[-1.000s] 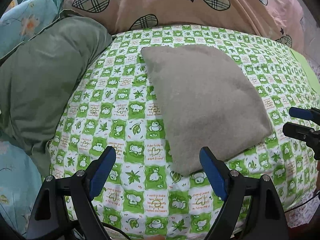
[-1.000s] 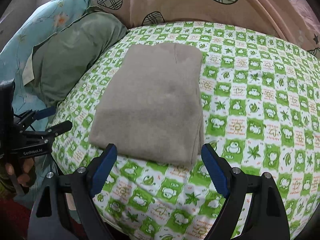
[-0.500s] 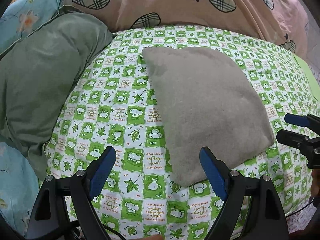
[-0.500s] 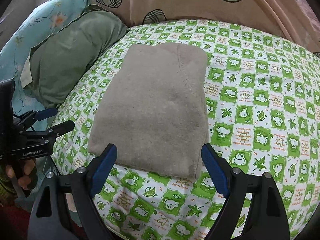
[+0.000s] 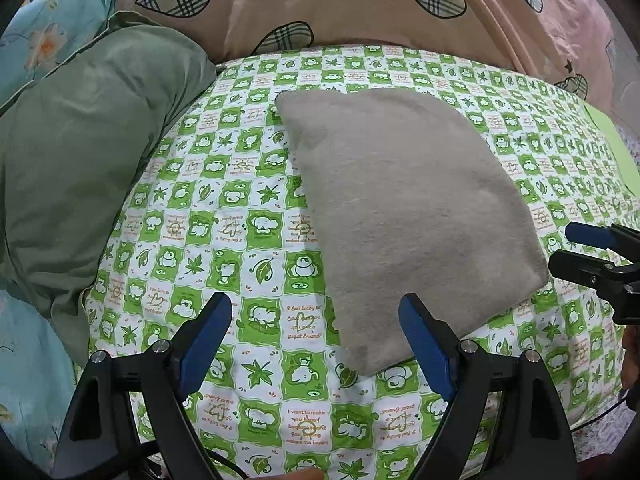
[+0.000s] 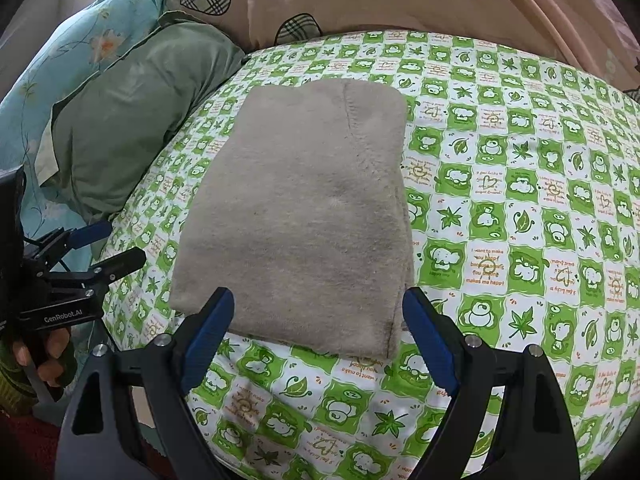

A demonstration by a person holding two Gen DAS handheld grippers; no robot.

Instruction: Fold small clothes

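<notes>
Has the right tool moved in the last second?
Yes. The right tool has come forward toward the grey folded cloth: its near edge now sits between the tips, where a strip of green checked sheet showed earlier.

Green-checked cartoon bedsheet, green pillow, pink heart-print quilt, teal floral bedding.

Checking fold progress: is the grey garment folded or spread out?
Folded. The grey garment lies as a compact rectangle on the green checked sheet, with stacked layer edges at its near right corner. Neither claw touches it.
</notes>
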